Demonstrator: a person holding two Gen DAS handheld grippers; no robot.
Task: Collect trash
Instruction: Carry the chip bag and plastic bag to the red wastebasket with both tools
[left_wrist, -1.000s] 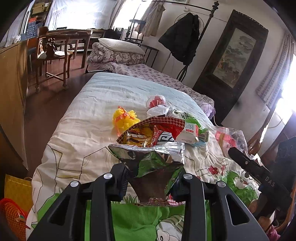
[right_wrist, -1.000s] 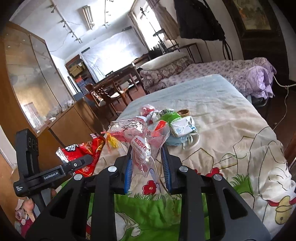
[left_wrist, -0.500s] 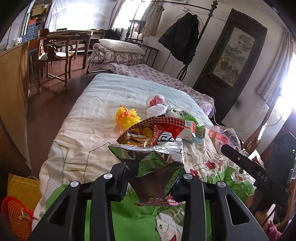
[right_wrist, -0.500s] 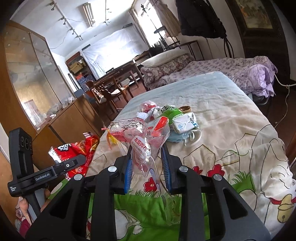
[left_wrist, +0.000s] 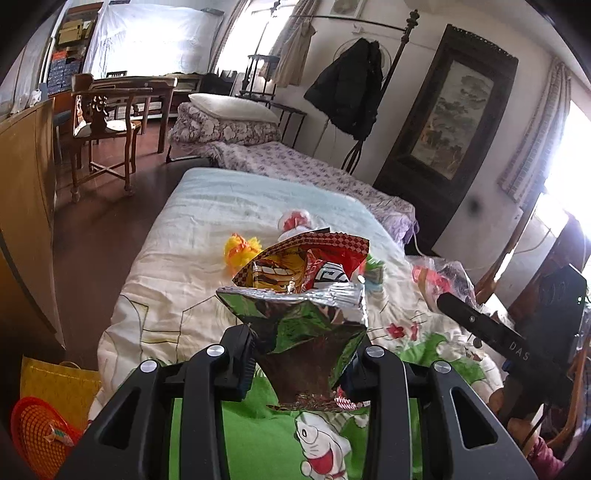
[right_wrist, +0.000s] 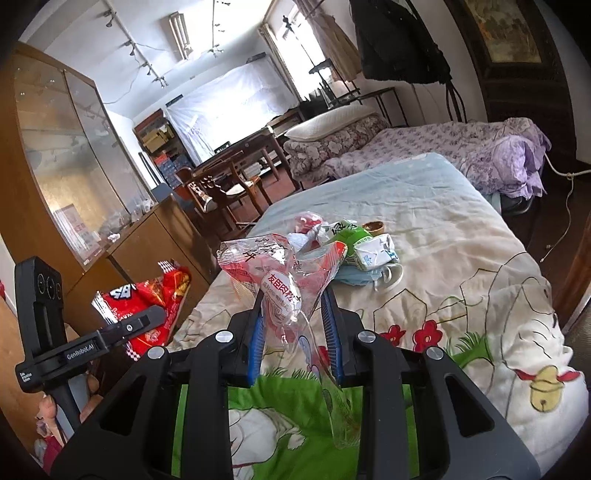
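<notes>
My left gripper (left_wrist: 301, 360) is shut on a crumpled snack bag (left_wrist: 299, 295), red and yellow outside with a silver lining, held above the bed. The same red bag (right_wrist: 147, 299) shows at the left of the right wrist view. My right gripper (right_wrist: 295, 332) is shut on a clear plastic wrapper (right_wrist: 277, 273) with red print. More trash lies on the quilt: a yellow wrapper (left_wrist: 240, 249), a red and white wrapper (left_wrist: 295, 219), a green packet (right_wrist: 343, 230), a white carton (right_wrist: 373, 251), a blue face mask (right_wrist: 365, 277) and a small brown cup (right_wrist: 373, 226).
The bed (left_wrist: 192, 236) carries a cartoon quilt, green at the near end. A yellow bag (left_wrist: 55, 384) and an orange basket (left_wrist: 37, 432) sit on the floor at its near left corner. A wooden cabinet (left_wrist: 26, 206) flanks the aisle. A second bed (right_wrist: 424, 147) lies behind.
Both grippers have risen a little and drawn back from the trash pile, each keeping its wrapper. More of the floor, the yellow bag and the basket show at the left.
</notes>
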